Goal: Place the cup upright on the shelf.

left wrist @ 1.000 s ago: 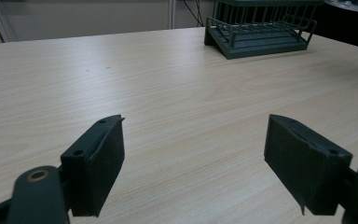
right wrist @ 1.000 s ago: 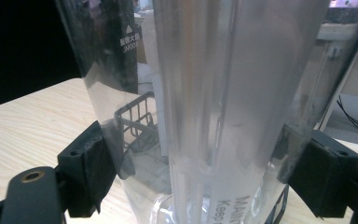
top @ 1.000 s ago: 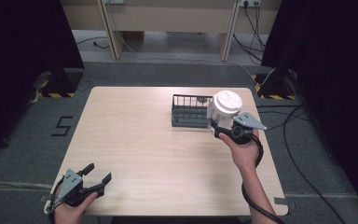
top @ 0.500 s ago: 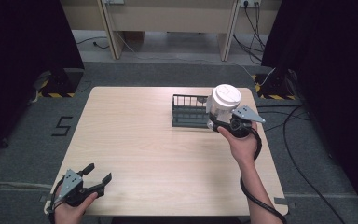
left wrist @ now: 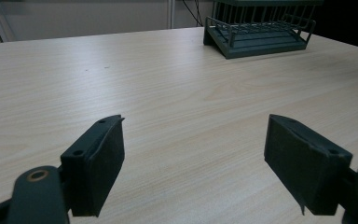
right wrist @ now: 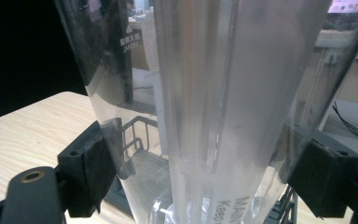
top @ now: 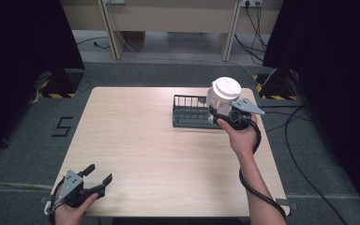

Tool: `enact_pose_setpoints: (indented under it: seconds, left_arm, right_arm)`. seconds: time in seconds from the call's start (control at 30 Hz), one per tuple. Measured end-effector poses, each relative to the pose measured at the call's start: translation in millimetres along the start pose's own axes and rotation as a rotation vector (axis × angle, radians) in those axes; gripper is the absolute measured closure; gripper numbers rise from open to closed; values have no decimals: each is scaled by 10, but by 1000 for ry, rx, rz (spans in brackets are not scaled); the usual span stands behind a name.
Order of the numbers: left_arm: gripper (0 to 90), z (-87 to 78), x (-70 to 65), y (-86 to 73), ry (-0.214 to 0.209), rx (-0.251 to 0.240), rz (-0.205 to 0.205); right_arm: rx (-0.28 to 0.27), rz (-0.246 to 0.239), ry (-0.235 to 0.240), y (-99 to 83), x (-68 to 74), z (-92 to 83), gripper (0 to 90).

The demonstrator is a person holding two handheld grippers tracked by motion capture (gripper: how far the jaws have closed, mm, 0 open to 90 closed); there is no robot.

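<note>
A clear plastic jug (top: pixel 224 95) with a white round top is held upright over the right end of a dark wire rack (top: pixel 190 112). My right gripper (top: pixel 219 114) is shut on the jug's lower part. In the right gripper view the jug (right wrist: pixel 214 93) stands between both pads of my right gripper (right wrist: pixel 200 168), and the rack (right wrist: pixel 140 135) shows through and behind it. My left gripper (top: pixel 98 174) rests open near the table's front left corner. In its own view, nothing is between the jaws of the left gripper (left wrist: pixel 193 158), and the rack (left wrist: pixel 261 28) lies far ahead.
The light wooden table (top: pixel 136 140) has bare room across its middle and left. Black cables (top: pixel 304 140) trail on the floor at the right. A pale desk (top: pixel 168 18) stands beyond the far edge.
My right gripper has carried the jug farther from the person, up against the rack's right end. The left gripper has stayed put.
</note>
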State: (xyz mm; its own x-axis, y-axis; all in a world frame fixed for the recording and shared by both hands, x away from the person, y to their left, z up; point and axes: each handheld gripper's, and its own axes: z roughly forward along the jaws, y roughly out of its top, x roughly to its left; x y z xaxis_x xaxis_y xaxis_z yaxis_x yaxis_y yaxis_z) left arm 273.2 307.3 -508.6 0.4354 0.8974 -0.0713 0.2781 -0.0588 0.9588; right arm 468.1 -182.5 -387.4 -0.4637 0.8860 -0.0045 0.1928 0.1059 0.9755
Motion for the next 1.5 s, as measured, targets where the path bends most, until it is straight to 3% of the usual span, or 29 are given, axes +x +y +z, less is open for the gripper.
enact_pose_setpoints:
  seconds: [0.67,1.07,1.5]
  left_arm:
    - [197,-2,8,-3,5,3,0]
    - [198,-5,11,-4,6,5,3]
    - [198,-4,14,-5,5,3,-2]
  right_arm:
    - [4,37,-35,93,-77,230,185]
    - [8,33,-37,191,-62,446,185]
    - [31,36,-54,183,-81,632,184]
